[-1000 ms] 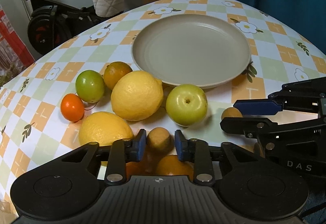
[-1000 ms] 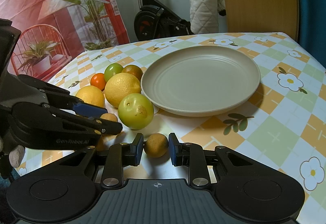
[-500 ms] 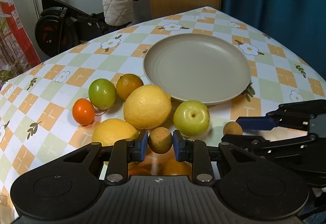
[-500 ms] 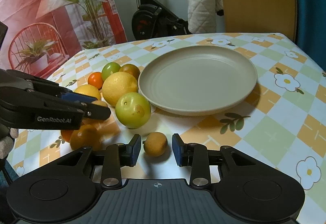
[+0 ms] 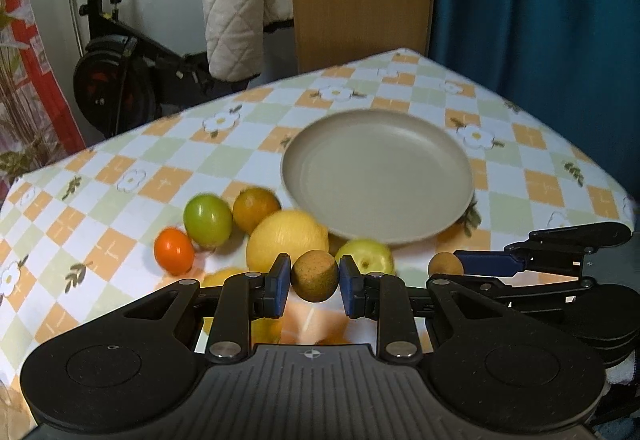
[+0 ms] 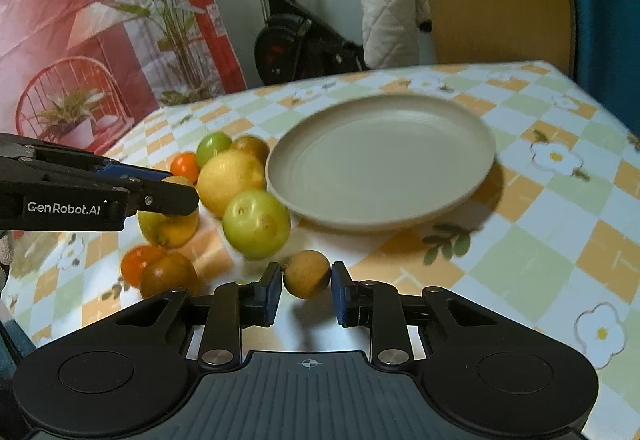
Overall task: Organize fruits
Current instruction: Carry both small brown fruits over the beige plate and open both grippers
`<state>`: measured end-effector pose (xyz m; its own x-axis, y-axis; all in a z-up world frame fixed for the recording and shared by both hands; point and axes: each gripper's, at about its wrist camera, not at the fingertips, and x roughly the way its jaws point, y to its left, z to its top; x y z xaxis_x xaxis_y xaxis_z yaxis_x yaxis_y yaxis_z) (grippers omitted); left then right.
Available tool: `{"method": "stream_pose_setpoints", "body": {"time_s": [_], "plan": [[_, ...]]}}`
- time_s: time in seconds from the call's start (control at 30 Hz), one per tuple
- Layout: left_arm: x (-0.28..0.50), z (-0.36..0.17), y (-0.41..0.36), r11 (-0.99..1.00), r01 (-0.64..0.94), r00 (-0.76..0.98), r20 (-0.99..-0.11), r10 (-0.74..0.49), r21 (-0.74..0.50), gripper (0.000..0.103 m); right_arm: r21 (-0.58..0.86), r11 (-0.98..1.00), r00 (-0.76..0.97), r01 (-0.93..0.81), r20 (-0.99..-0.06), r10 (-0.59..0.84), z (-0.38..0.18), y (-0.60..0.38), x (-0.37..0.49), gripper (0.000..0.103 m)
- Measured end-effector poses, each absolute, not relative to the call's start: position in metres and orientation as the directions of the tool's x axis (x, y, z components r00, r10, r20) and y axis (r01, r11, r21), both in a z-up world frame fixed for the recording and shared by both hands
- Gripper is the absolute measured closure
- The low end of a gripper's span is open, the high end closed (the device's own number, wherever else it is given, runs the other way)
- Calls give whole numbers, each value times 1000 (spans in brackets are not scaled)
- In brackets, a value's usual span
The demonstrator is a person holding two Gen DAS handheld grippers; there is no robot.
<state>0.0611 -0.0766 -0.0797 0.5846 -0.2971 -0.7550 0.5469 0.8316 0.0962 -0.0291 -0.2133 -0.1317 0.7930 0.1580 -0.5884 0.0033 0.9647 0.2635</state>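
Left tongs: the left gripper [image 5: 313,277] is clenched on a small brown fruit [image 5: 314,275], pinched at its widest part between the blue pads, clear of the cloth.
Reason for hold: a centred pinch across the round body is judged to keep the fruit from rolling out while it is carried.
Fruit pile: an orange tomato-like fruit [image 5: 174,251], a green fruit [image 5: 207,219], a dull orange fruit [image 5: 256,210], a large lemon [image 5: 287,238] and a green apple [image 5: 367,257] are grouped on the tablecloth [image 5: 120,176], just beside the near-left rim of the plate.
Plate: the beige plate [image 5: 378,176] is seen bare; no fruit is on it yet, so it is judged to be the collecting place.
Right tongs: the right gripper [image 6: 306,282] is clenched on a second small brown fruit [image 6: 306,279], held the same way, near the plate's front edge.
Left pose: the gripper is pitched steeply down toward the pile, its fingers aimed at the plate beyond.
Right pose: the gripper is tilted down less steeply, facing the plate, level with the left gripper at its side.
Task state: judged early; both held fruits are off the plate.
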Motion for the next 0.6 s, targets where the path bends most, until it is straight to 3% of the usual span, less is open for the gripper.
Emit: {"method": "stream_pose_setpoints", "body": {"time_s": [0.37,0.6], "plan": [[89,-79,-120,827,560,575,-745,-340,55,75,198,980,847,34,-526,77,-102,-255,-8,79],[134,-95,-141,853,519,573,-762,-301,53,75,118,993,827,26,-561,45,-107,-280,46,79]]}}
